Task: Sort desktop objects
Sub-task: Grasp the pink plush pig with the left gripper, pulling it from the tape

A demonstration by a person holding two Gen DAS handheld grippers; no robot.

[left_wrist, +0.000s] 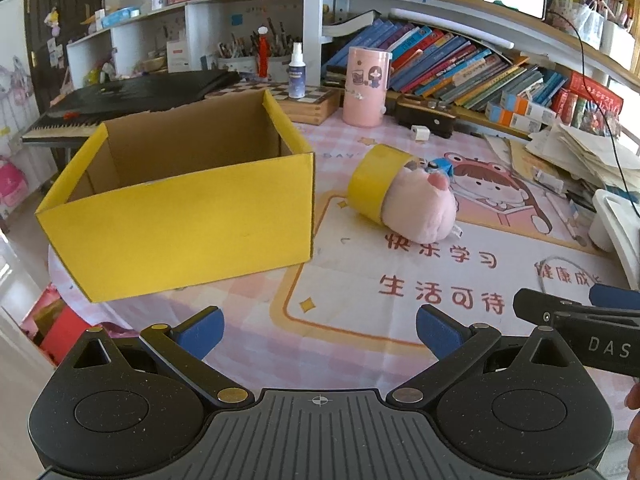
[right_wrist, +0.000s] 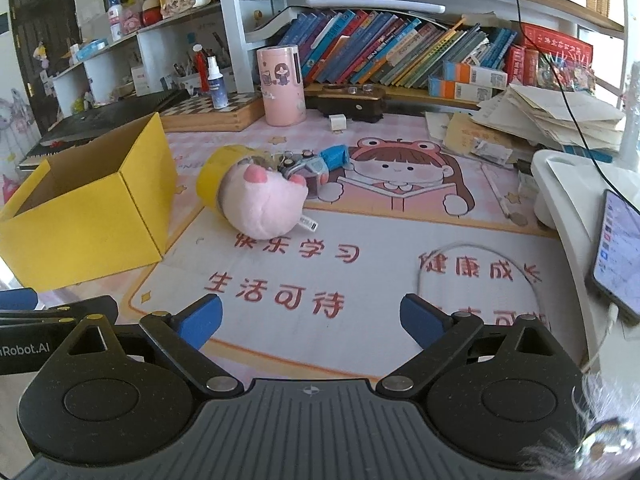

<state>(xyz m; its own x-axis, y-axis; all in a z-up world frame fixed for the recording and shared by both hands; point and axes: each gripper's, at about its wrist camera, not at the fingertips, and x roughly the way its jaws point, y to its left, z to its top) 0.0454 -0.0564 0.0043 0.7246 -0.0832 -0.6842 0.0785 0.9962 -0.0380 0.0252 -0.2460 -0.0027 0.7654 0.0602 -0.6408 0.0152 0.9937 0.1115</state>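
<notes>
An open yellow cardboard box (left_wrist: 180,224) stands on the left of the desk mat; it also shows in the right wrist view (right_wrist: 88,216). To its right lie a pink plush toy (left_wrist: 420,204) (right_wrist: 260,200), a yellow tape roll (left_wrist: 376,184) (right_wrist: 212,180) touching it, and a small blue toy (right_wrist: 320,164) behind. My left gripper (left_wrist: 320,330) is open and empty above the near mat. My right gripper (right_wrist: 312,320) is open and empty, to the right of the left one; one of its fingers shows in the left wrist view (left_wrist: 576,312).
A pink cylinder (right_wrist: 280,88), spray bottle (right_wrist: 216,84), chessboard box (right_wrist: 216,112) and rows of books (right_wrist: 400,52) line the back. Paper piles (right_wrist: 552,116) and a white stand holding a phone (right_wrist: 618,252) stand at the right. A thin cable (right_wrist: 472,252) lies on the mat.
</notes>
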